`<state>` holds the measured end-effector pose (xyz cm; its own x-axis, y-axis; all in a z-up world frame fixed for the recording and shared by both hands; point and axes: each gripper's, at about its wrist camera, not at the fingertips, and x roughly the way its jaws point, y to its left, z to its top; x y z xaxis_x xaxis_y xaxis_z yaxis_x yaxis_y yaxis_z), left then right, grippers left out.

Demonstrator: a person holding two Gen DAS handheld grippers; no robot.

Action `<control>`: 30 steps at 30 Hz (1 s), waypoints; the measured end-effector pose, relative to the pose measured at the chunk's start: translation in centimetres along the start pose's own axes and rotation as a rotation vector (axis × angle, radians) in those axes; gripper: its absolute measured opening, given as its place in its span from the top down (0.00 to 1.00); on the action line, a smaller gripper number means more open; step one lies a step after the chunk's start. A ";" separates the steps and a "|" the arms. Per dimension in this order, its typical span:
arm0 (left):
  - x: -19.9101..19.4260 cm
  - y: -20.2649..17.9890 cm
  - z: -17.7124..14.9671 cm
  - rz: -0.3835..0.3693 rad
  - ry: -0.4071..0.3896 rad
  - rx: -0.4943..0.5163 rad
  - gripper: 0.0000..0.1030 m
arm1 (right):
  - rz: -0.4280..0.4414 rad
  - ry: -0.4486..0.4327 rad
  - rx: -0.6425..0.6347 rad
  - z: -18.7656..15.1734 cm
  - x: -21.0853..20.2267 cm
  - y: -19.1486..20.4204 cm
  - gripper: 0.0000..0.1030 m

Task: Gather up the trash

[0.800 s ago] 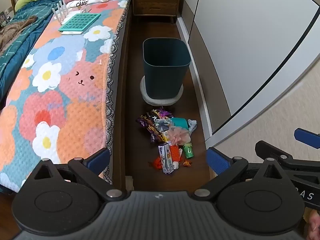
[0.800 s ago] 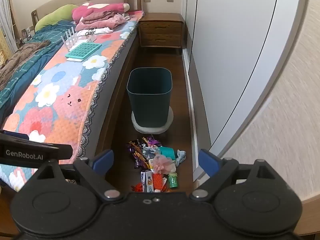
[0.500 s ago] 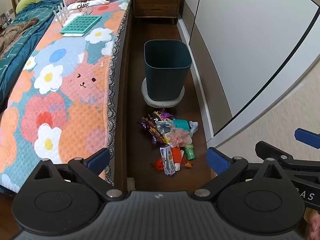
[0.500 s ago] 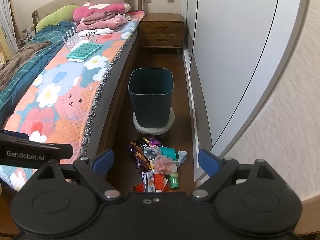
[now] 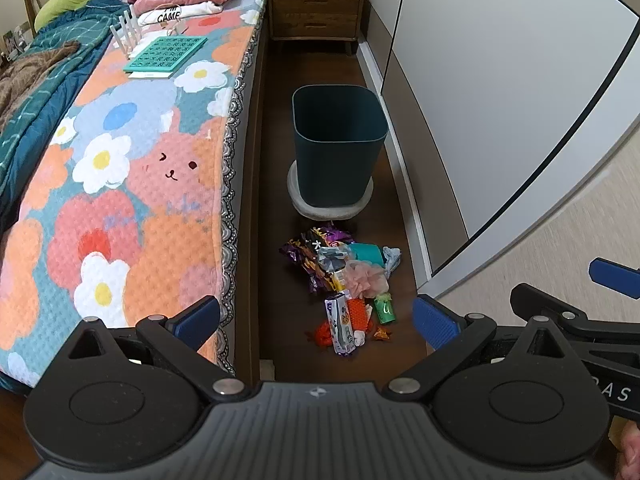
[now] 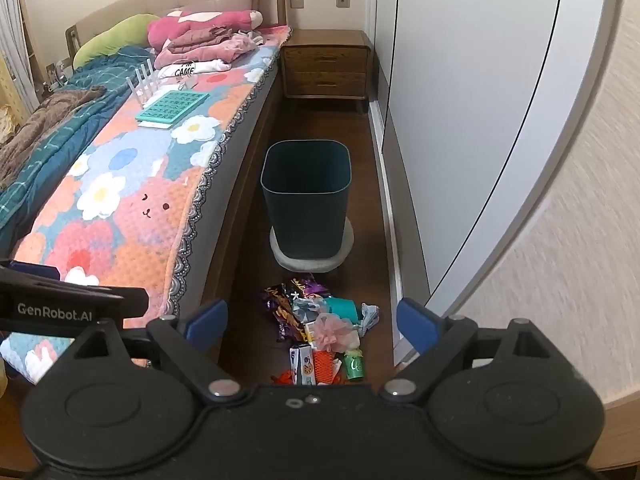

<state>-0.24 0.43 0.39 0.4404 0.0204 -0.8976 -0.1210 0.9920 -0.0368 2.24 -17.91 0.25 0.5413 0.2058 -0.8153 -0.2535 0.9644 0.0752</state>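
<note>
A pile of trash point(image 5: 340, 280) lies on the dark wood floor: purple wrappers, a pink mesh ball, a teal packet, a small green can, an orange piece and a white cookie box point(image 5: 340, 324). The pile also shows in the right wrist view point(image 6: 320, 332). A dark teal bin point(image 5: 338, 140) stands on a grey round pad just beyond it, and it shows in the right wrist view point(image 6: 306, 196) too. My left gripper point(image 5: 316, 318) is open and empty, above the near end of the pile. My right gripper point(image 6: 312, 320) is open and empty over the pile.
A bed with a flowered cover point(image 5: 132, 168) runs along the left of the narrow aisle. White wardrobe doors point(image 5: 480, 80) line the right. A wooden nightstand point(image 5: 316, 8) closes the far end. A teal board point(image 5: 166, 54) and folded clothes lie on the bed.
Both views have shifted slightly, and the bin and trash pile sit a little lower in the left wrist frame. Both grippers stay open and empty.
</note>
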 end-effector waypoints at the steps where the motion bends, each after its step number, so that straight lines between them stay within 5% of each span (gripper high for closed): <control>1: 0.0 0.1 0.0 -0.001 0.001 0.001 0.00 | 0.000 0.001 0.000 0.0 0.0 0.1 0.11; 30: 0.5 1.4 0.6 -0.020 -0.010 0.016 0.00 | 0.015 -0.013 0.015 0.9 0.5 1.6 0.11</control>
<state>0.38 1.86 0.18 0.4518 0.0016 -0.8921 -0.0978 0.9941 -0.0478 2.79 -16.10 0.45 0.5480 0.2224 -0.8064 -0.2499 0.9635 0.0959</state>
